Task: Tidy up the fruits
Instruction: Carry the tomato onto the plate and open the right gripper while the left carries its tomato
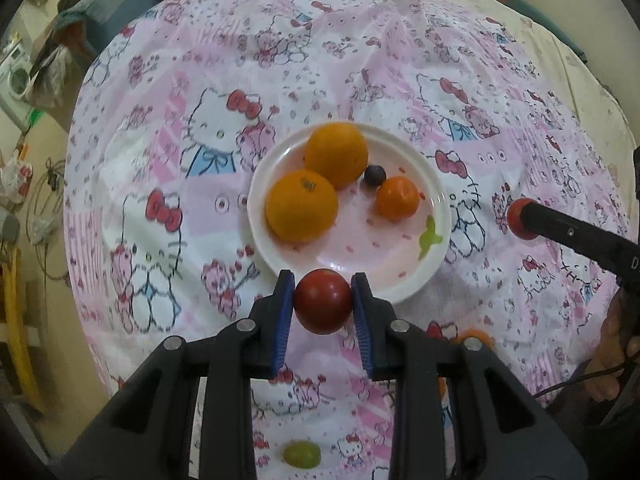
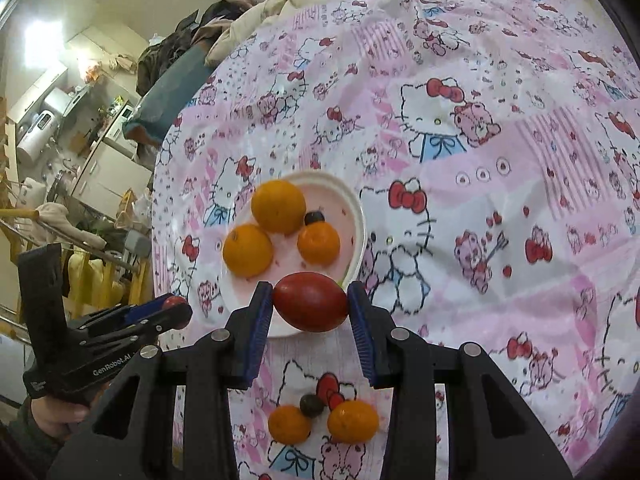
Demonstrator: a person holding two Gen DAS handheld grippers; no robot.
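A white plate [image 1: 434, 196] [image 2: 358, 208] on the pink cartoon tablecloth holds two big oranges [image 1: 336, 154] [image 2: 278, 206], a small orange [image 1: 398, 197] [image 2: 319, 243] and a dark grape [image 1: 375, 175] [image 2: 314, 217]. My left gripper [image 1: 323, 300] is shut on a round red tomato [image 1: 323, 300] at the plate's near rim. My right gripper [image 2: 310, 307] is shut on an oval red tomato [image 2: 310, 307] above the plate's near edge. The right gripper [image 1: 524, 219] also shows at the right of the left wrist view, and the left gripper [image 2: 176, 306] at the left of the right wrist view.
Loose on the cloth near me lie a green grape [image 1: 302, 454], two small oranges [image 2: 289, 424] [image 2: 353, 421] and a dark grape [image 2: 312, 405]. Bedding [image 2: 256, 16] lies at the far edge. A cluttered room with a drying rack [image 2: 100, 268] is on the left.
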